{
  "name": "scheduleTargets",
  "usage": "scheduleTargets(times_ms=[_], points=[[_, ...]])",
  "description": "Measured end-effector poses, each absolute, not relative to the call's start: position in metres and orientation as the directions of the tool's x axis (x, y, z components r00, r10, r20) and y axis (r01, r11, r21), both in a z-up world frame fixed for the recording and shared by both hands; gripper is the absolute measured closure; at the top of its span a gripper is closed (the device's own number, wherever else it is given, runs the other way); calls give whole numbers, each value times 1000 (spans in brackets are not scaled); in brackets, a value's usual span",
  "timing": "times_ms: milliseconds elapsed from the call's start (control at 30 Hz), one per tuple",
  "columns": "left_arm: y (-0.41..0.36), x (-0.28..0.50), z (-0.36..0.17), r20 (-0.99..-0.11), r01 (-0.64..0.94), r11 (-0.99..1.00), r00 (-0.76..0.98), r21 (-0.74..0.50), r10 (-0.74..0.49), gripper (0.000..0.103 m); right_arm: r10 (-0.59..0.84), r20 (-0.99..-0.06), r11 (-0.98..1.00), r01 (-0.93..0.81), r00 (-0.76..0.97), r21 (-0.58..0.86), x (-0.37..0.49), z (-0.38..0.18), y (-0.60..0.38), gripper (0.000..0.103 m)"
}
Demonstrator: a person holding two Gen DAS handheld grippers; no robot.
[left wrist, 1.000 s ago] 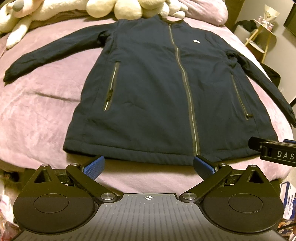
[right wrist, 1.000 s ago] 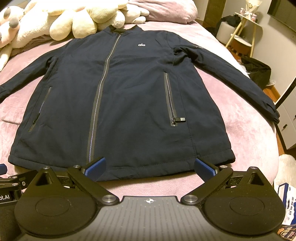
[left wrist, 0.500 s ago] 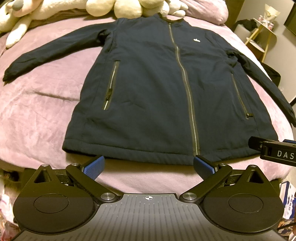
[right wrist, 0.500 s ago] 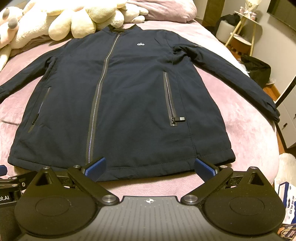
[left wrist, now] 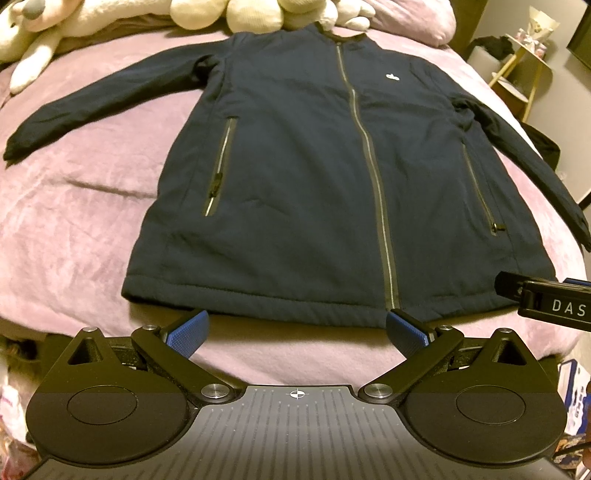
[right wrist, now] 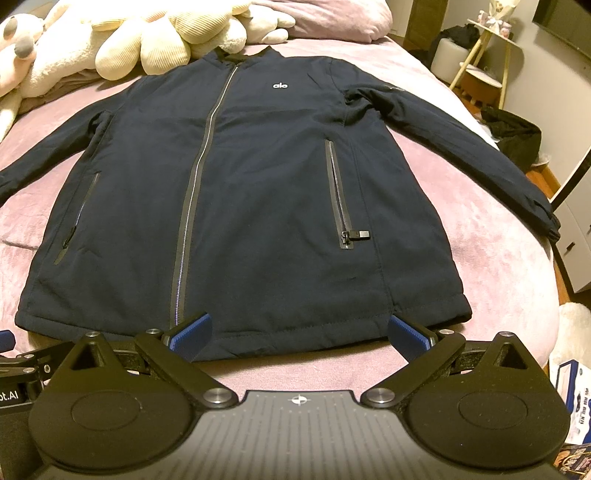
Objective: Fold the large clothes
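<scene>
A dark navy zip-up jacket (left wrist: 295, 177) (right wrist: 258, 192) lies flat, front up, on a pink bedspread (left wrist: 74, 206), both sleeves spread out to the sides. Its hem faces me. My left gripper (left wrist: 297, 332) hovers just short of the hem, open, blue pads wide apart with nothing between them. My right gripper (right wrist: 299, 332) is also open, its fingertips level with the hem near the jacket's right half. Part of the right gripper shows as a black bar at the right edge of the left wrist view.
Cream plush toys (right wrist: 155, 40) and a pink pillow (right wrist: 325, 14) sit beyond the collar. A small side table (right wrist: 480, 48) and dark bag (right wrist: 513, 129) stand right of the bed. Boxes (right wrist: 569, 391) lie on the floor at lower right.
Both views have crept slightly forward toward the jacket's hem. The jacket has not moved and both grippers stay open.
</scene>
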State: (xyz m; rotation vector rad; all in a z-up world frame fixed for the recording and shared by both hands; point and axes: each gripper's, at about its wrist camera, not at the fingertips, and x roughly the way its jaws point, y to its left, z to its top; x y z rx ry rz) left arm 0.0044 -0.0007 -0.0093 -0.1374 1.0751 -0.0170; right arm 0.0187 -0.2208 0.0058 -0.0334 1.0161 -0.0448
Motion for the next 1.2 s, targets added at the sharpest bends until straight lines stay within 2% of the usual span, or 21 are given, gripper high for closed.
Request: scheduleTargets(times_ms=[1000, 1100, 1200], points=[[-2, 15, -16, -893, -50, 991, 440, -125, -91, 0, -34, -866, 999, 41, 499, -16, 26, -5, -227, 2], [0, 19, -17, -891, -51, 989, 441, -142, -105, 0, 1, -858, 999, 31, 514, 20, 26, -6, -230, 2], [3, 27, -18, -880, -53, 985, 459, -166, -124, 0, 96, -807, 990, 27, 582, 137, 25, -3, -242, 2]])
